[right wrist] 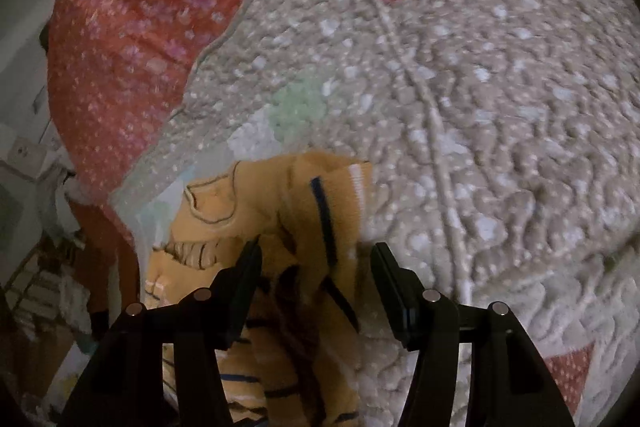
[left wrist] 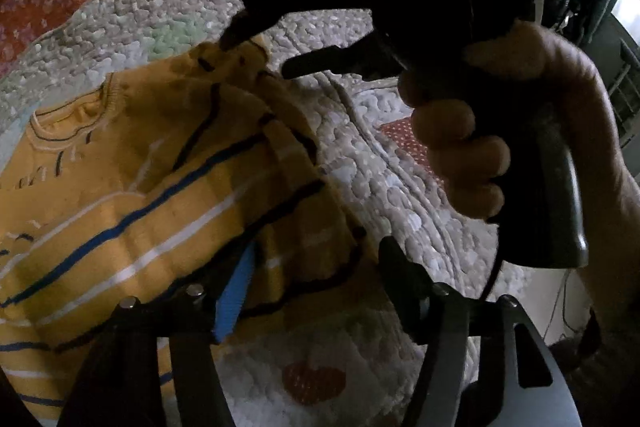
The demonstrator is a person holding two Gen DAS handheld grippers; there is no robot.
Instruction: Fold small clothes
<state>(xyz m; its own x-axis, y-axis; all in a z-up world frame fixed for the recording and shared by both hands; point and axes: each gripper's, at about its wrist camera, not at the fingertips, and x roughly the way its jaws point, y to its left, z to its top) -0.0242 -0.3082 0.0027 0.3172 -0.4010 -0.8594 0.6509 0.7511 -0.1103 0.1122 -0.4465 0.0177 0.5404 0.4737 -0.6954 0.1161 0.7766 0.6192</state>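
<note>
A bed with a grey-white quilted coverlet [right wrist: 500,115] over red flowered fabric [right wrist: 132,27] carries the yellow knitted striped sweater [left wrist: 132,195], low and left in both views, one side already folded over. The left tool [left wrist: 308,291] and right tool [right wrist: 316,279] stand spread, gripping nothing; more folds seem left.

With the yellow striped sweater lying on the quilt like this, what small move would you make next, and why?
Probably lower the right gripper and close it on the sweater: its jaws stand open with the folded-over sleeve edge between them, not pinched. The left gripper is open too.
</note>
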